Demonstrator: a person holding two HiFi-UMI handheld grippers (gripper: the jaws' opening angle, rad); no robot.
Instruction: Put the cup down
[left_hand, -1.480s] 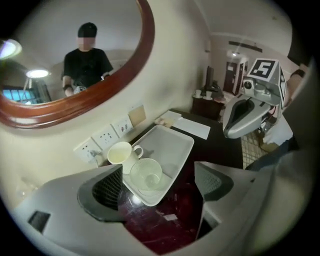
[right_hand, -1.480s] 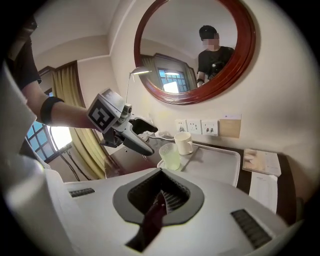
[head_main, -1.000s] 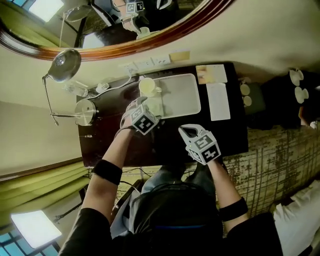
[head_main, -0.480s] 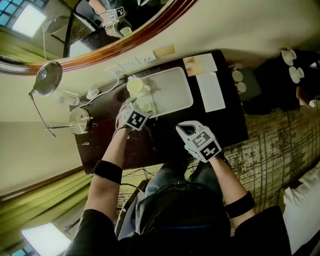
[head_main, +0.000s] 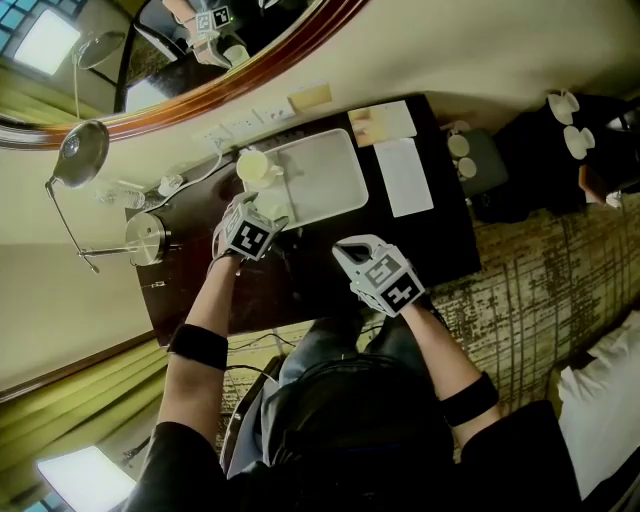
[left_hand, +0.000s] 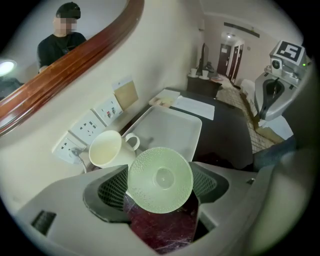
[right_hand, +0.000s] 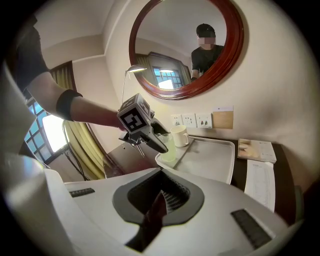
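Observation:
A pale green dimpled cup (left_hand: 160, 180) stands upright on the near left corner of a white tray (left_hand: 172, 127), seen from above between the jaws of my left gripper (left_hand: 160, 189). Those jaws have just been closing, and both pads now meet the cup's sides. The right gripper view shows the same cup (right_hand: 170, 150) on the tray (right_hand: 212, 160) with the left gripper (right_hand: 161, 145) round it. A white mug (left_hand: 107, 149) stands just behind it. My right gripper (head_main: 347, 250) hovers shut and empty over the dark table (head_main: 435, 240), right of the left gripper (head_main: 268, 218).
Wall sockets (left_hand: 95, 122) and a round mirror (right_hand: 187, 45) are behind the tray. Paper sheets (head_main: 402, 175) lie right of it. A desk lamp (head_main: 80, 150) and a round metal base (head_main: 145, 240) stand at the table's left end. A lower side table holds white cups (head_main: 565, 120).
The head view has shifted a little. My left gripper has stayed at the tray's near left corner and now covers the green cup. The right gripper has kept still.

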